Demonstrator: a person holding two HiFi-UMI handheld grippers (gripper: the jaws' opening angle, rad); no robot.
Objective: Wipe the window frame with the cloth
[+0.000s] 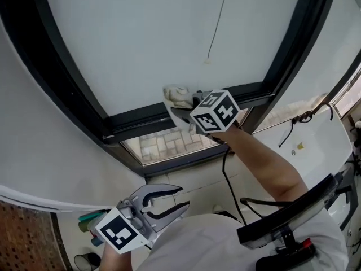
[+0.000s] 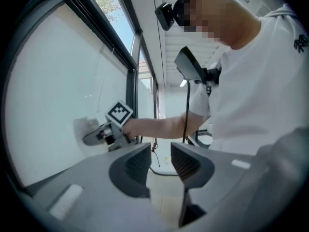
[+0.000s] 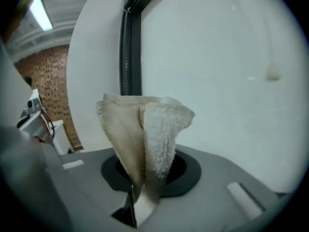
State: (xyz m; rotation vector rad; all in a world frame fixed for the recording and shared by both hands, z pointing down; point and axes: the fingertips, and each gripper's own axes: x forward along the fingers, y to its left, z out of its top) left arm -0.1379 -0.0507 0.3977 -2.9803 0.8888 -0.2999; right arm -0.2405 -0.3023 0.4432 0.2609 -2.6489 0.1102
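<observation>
Right gripper, marker cube uppermost, held out at the end of a bare forearm; its jaws are closed tight on a folded off-white terry cloth, which stands up out of them in two bunched folds in the right gripper view. The cloth lies against the foot of the frosted white pane, where the glass meets the bottom rail of the dark window frame; whether it actually touches the rail cannot be told. A vertical member of the same frame runs up behind the cloth in the right gripper view. Left gripper, carried low beside the person's torso and well apart from the window; its jaws stand moderately apart with nothing between them, as its own view confirms. Also present: a thin pull cord hanging in front of the pane; a brick wall off to one side.
</observation>
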